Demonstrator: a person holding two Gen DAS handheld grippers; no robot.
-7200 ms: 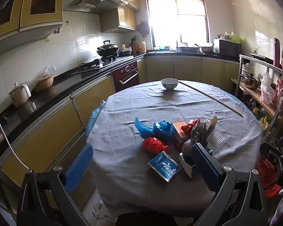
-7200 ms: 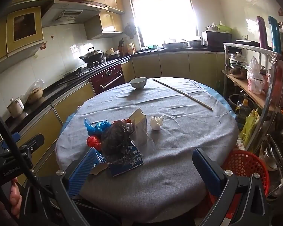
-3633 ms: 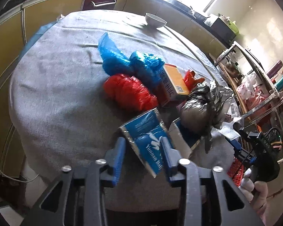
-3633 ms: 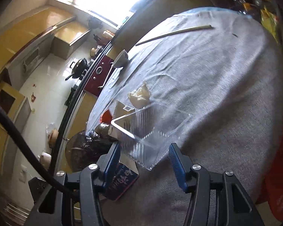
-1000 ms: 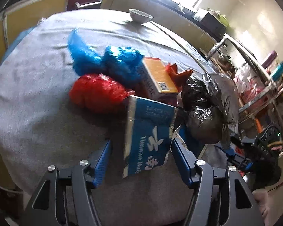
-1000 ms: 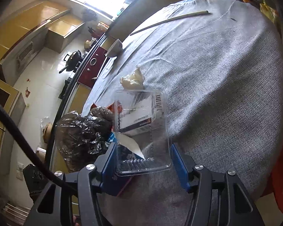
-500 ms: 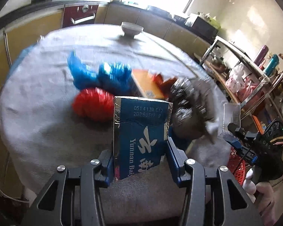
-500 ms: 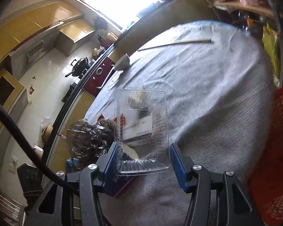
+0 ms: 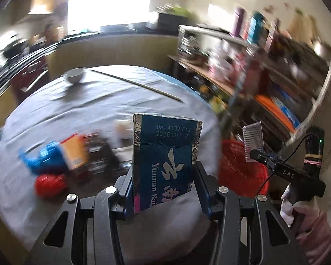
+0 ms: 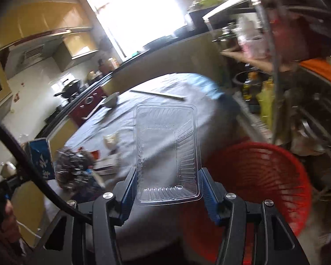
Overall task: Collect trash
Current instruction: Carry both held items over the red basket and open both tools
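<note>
My left gripper (image 9: 164, 190) is shut on a blue foil-edged carton (image 9: 163, 159), held upright above the round grey-clothed table (image 9: 99, 101). My right gripper (image 10: 166, 190) is shut on a clear plastic clamshell tray (image 10: 165, 152), lifted off the table. A red mesh waste basket (image 10: 258, 181) stands on the floor just right of the table edge, below and right of the tray; the left wrist view shows the same red basket (image 9: 238, 172). Remaining trash lies on the table's left: blue bags (image 9: 39, 156), a red bag (image 9: 48, 184), an orange box (image 9: 74, 154), a black bag (image 10: 74, 170).
A white bowl (image 9: 75, 75) and a long thin stick (image 9: 134, 84) lie at the table's far side. A loaded metal shelf rack (image 9: 275, 70) stands close on the right behind the basket. Kitchen counters (image 10: 81, 101) run along the left and back.
Both grippers have risen off the table and swung right with their loads. The red basket now comes into view by the table edge. The left jaws closed on the carton.
</note>
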